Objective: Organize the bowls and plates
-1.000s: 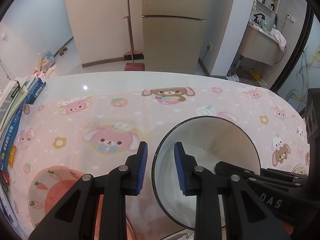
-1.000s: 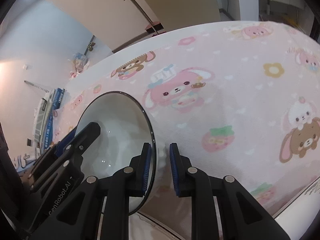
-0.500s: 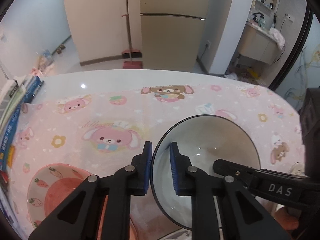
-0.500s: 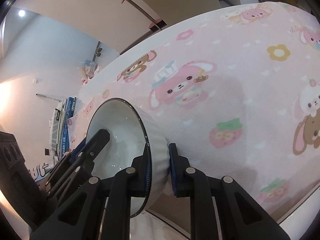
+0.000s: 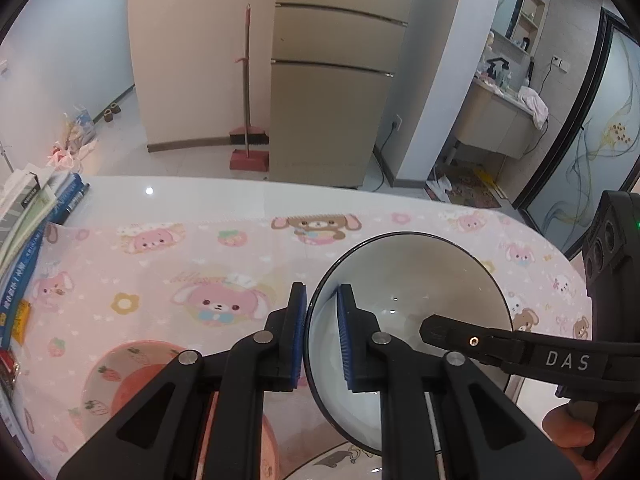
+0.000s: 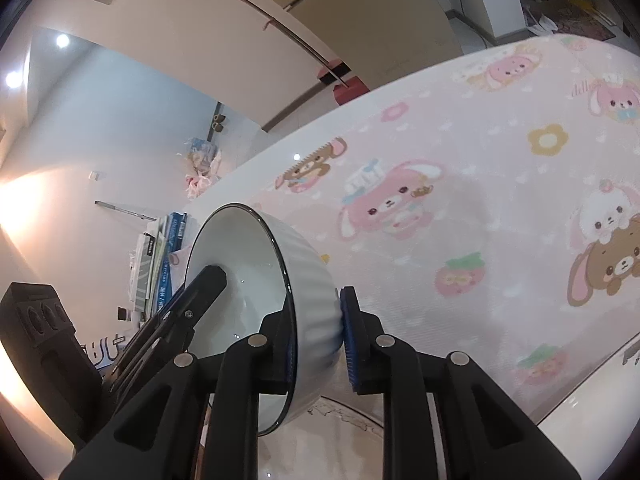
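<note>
Two grippers share one white bowl (image 5: 424, 304) above a table with a pink cartoon tablecloth (image 5: 160, 264). The left gripper (image 5: 322, 344) pinches the bowl's left rim, one finger inside, one outside. The right gripper (image 6: 318, 344) clamps the opposite wall the same way. The bowl hangs tilted, clear of the cloth, over a plate (image 6: 360, 440) at the near edge. A pink strawberry bowl (image 5: 120, 380) sits near left. The carrying step appears underway; next, the bowl likely needs levelling and lowering onto a matching dish, both grips releasing together.

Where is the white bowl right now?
The white bowl sits centre-right in the left wrist view, rim clamped by the left hand-held gripper and the right hand-held gripper, right of the strawberry bowl.
</note>
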A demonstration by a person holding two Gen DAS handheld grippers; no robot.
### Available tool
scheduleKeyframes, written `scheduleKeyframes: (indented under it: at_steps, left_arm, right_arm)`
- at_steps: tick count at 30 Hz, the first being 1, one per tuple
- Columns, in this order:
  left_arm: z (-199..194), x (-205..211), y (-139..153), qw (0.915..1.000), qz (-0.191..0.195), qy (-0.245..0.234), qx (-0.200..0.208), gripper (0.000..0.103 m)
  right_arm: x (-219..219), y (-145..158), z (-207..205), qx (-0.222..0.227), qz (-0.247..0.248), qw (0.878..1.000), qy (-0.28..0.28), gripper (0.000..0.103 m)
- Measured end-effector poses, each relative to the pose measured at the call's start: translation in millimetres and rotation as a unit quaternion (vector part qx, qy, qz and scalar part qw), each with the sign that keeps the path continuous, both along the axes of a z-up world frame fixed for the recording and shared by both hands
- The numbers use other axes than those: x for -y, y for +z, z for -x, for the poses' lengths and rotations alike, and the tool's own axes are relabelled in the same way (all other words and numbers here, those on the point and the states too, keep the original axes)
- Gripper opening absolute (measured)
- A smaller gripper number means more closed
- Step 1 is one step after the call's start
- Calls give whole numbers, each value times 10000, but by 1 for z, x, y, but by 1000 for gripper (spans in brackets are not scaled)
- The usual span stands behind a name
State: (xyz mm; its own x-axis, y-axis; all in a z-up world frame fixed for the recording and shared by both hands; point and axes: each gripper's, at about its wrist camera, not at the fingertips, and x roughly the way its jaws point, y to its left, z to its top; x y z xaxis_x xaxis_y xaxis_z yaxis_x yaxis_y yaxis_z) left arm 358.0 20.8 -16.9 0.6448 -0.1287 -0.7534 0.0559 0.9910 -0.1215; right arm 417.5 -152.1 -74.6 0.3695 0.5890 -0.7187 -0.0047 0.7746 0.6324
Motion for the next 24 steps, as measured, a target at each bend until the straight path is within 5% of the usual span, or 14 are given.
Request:
scheduleKeyframes:
  at_steps: [9, 16, 24]
  left_arm:
    - [29, -15, 51, 9989, 47, 43, 463, 14]
    - [86, -35, 108, 9920, -387, 514, 1090, 15]
    - [132, -83, 107, 9847, -347, 1148, 1261, 17]
  right_arm:
    - [-16, 64, 31, 869, 325, 9957, -46, 21]
    - [-51, 113, 77, 1591, 226, 9866, 285, 21]
    - [-103, 124, 112, 1836, 395, 9784, 867, 21]
